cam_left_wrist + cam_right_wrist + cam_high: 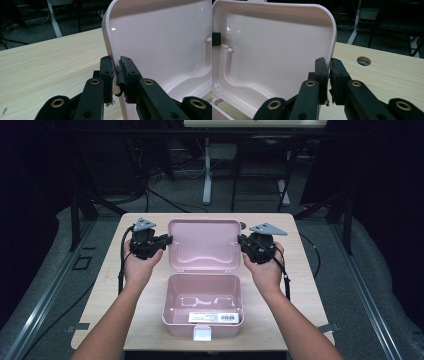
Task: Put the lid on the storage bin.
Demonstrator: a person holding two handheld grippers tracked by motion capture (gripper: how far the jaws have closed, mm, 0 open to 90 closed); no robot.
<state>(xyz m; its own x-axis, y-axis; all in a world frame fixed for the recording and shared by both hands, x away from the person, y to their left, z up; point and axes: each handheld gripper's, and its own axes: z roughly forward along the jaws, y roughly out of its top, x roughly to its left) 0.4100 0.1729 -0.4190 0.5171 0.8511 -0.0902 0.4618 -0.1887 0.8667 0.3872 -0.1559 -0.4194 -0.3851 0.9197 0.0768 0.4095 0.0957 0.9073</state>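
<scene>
A pink plastic box (202,292) stands open at the middle of the wooden table (295,285), its lid (204,245) raised upright behind it. My left gripper (169,240) is shut on the lid's left edge. In the left gripper view the two pads (107,72) pinch the lid's rim (110,37). My right gripper (241,241) is shut on the lid's right edge, and in the right gripper view its jaws (329,75) clamp the rim of the lid (274,42). The box's inside looks empty.
A white latch (202,334) and a barcode label (213,318) are on the box's front wall. A round hole (363,60) is in the tabletop right of the lid. Beyond the far table edge stand a white desk leg (206,175) and dark frames.
</scene>
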